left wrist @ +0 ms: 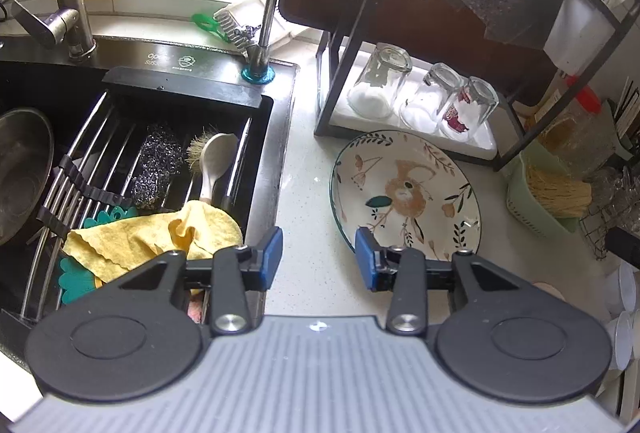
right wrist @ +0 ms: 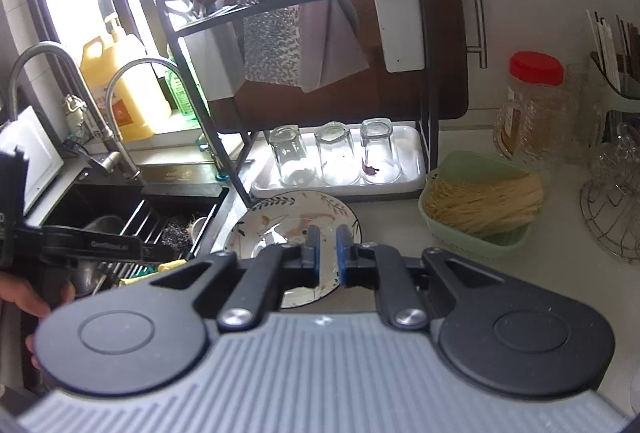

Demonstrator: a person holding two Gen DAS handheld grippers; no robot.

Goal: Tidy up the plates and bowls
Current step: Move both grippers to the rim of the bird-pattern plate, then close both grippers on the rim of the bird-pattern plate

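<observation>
Between my left gripper's blue pads there is only bare counter; the jaws stand apart and hold nothing. Its right pad sits just over the plate's near rim, though I cannot tell whether it touches.

That plate, patterned with flowers and leaves, lies flat on the counter, and I place the rest from it. Left of it is the black sink, where a yellow cloth, a steel scrubber and a brush rest on a rack of bars, with a steel bowl at the far left edge. Just behind the plate stands a black shelf frame with a white tray holding three upturned glasses. To the plate's right is a green basket of dry noodles.

From my right gripper, the same plate lies beneath and ahead of the fingertips. Those jaws are drawn nearly together with only a thin gap, and nothing is clamped. The basket sits to the plate's right, with a red-lidded jar behind it. At the plate's left, over the sink, I see my left hand on its gripper.
</observation>
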